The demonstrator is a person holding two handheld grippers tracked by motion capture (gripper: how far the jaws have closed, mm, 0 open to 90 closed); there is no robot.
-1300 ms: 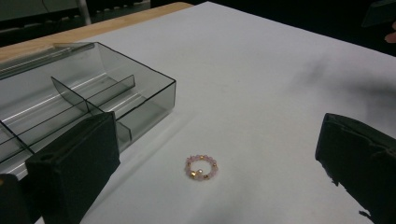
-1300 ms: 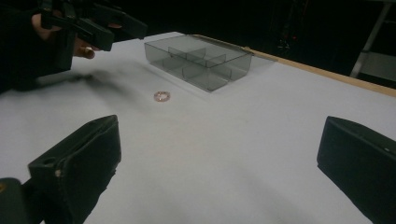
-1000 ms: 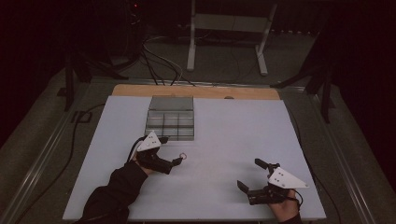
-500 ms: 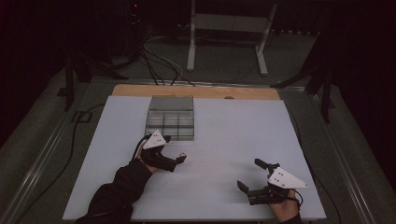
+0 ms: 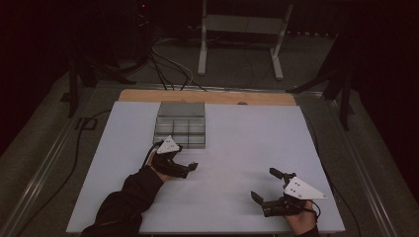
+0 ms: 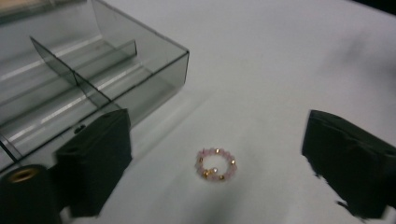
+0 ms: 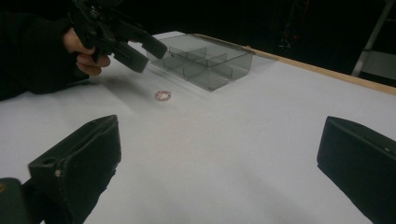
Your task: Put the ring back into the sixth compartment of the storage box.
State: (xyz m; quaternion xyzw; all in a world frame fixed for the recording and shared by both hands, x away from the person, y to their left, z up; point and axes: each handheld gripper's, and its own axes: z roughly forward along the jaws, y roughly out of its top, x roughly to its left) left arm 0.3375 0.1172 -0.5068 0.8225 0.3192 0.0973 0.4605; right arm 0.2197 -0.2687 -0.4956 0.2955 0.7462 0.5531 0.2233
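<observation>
A small ring of pink and gold beads (image 6: 215,164) lies flat on the white table, just in front of a smoky clear divided tray (image 5: 180,126). My left gripper (image 6: 215,135) hovers low over the ring with a black jaw on each side; the pads do not touch it, and the jaws have just been closing a little. From above, the left gripper (image 5: 190,168) points right, beside the tray's near corner. My right gripper (image 5: 263,183) rests open near the table's front right edge with nothing in it. From there I see the ring (image 7: 162,95) below the left gripper (image 7: 140,49).
The tray (image 7: 210,60) has several compartments with thin dividers, all bare as far as I can see. A wooden strip (image 5: 207,96) runs along the table's far edge. Cables (image 5: 163,64) and a metal stand (image 5: 242,29) lie on the dark floor beyond.
The left gripper has edged to the right, closer to the tray's near corner. The right gripper has stayed where it was.
</observation>
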